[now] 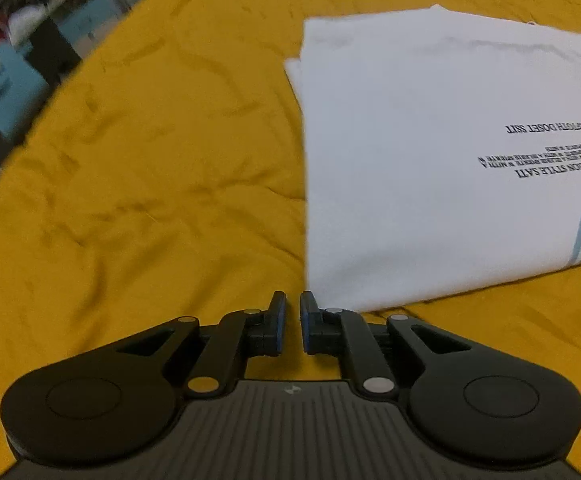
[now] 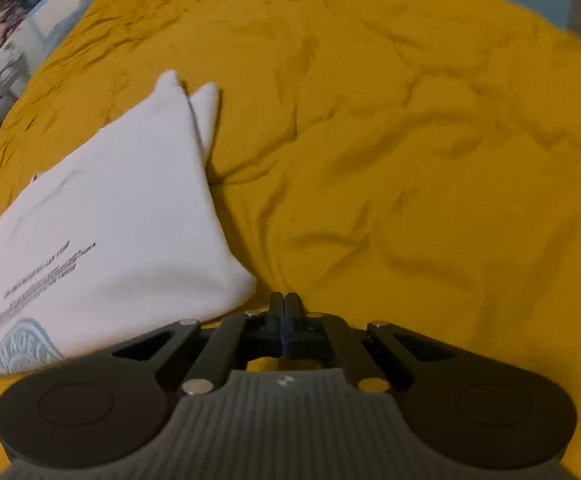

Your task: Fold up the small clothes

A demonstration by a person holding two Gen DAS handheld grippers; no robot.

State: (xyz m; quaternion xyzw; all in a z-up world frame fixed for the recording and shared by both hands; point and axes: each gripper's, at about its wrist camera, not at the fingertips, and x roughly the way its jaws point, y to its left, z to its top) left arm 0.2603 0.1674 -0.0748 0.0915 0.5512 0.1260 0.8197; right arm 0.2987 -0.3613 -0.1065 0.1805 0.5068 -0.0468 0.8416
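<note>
A folded white T-shirt (image 1: pixel 430 160) with printed lettering was laid flat on a wrinkled mustard-yellow bedspread (image 1: pixel 150 160). The left claw (image 1: pixel 293 312) was seen nearly closed with a narrow gap, empty, beside the shirt's near corner. The right claw (image 2: pixel 285 304) was pressed fully together, nothing visibly gripped.

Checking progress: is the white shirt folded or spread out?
Folded: the white shirt lies as a compact rectangle with stacked layer edges on the yellow cover.
</note>
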